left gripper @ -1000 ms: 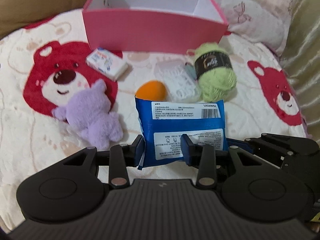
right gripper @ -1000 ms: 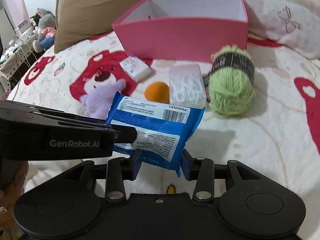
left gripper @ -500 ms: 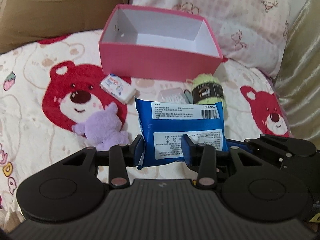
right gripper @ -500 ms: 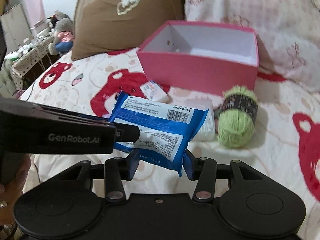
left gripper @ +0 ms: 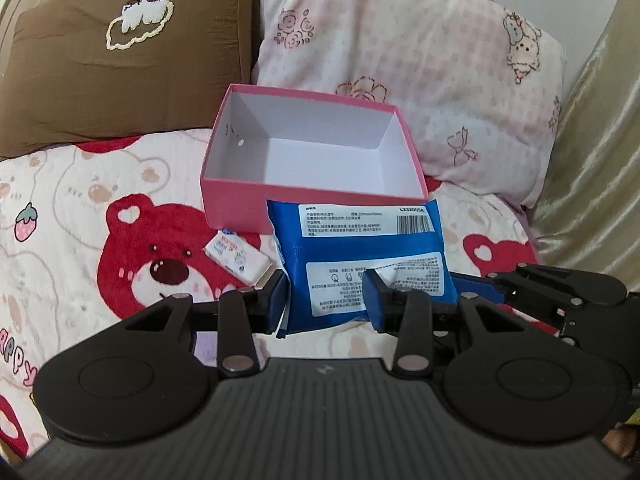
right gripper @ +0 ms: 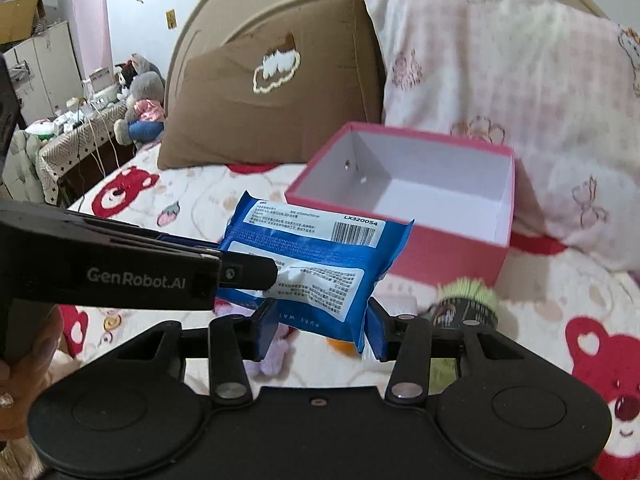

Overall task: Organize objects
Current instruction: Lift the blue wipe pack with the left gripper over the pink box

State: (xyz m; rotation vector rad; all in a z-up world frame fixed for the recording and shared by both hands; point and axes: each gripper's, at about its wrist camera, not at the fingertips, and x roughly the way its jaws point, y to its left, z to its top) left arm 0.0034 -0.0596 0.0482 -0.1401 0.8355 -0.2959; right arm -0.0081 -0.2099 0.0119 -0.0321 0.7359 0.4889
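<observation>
A blue wet-wipes pack hangs in the air over the bed, held from two sides. My left gripper is shut on its lower edge. My right gripper also has the blue wet-wipes pack between its pads, which press on it as the jaws close a little. In the right wrist view the left gripper reaches in from the left. The pink box stands open and empty just beyond the pack, also visible as the pink box from the right.
On the bear-print blanket lie a small white packet, a green yarn ball, a purple plush and an orange ball. A brown pillow and a pink pillow lean behind the box.
Both grippers have risen with the blue pack between them. The bed's objects have dropped low in view, and the box's white inside now shows from above.
</observation>
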